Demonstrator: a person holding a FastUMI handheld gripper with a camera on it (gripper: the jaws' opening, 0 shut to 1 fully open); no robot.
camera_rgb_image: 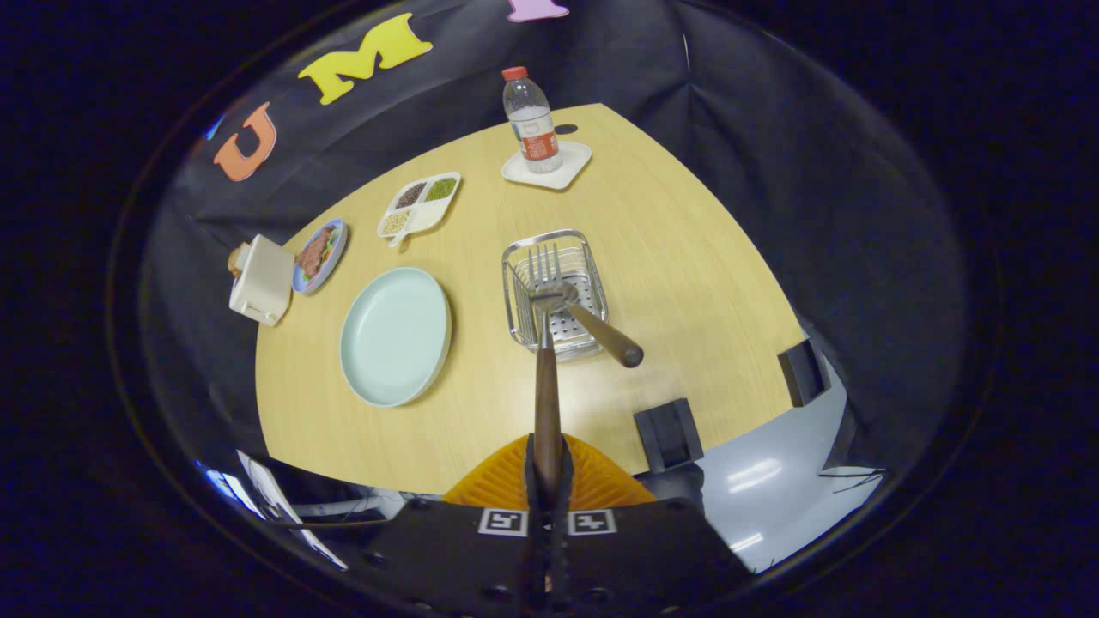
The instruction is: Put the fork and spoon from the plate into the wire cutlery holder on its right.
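Gripping fork [546,343] by its wooden handle, hand-held gripper [547,481] closed on it, both fingers pressed against the handle sides. Fork pointing straight ahead from the fingers, tines up over the wire cutlery holder [592,257], at or just above its rim; contact with the wire hard to judge. Spoon [592,322] already in the holder, bowl down inside, wooden handle leaning out over the near right rim. Holder standing on tabletop [687,283], right of the pale green plate [395,335], apart from it. Plate bare.

Beyond the plate: divided tray [419,204] with dark, green and pale fillings, small dish [319,255] with food on it, cream boxy item [260,280] at the tabletop's left edge, identity unclear. Farther back, water bottle [532,122] upright on a white coaster-like square [548,165]. Two dark blocks [670,433] past the near right edge of the tabletop, partly cut off, kind unclear. Fork handle's rear end hidden between the fingers; tine tips overlapping the holder's wires, hard to separate.
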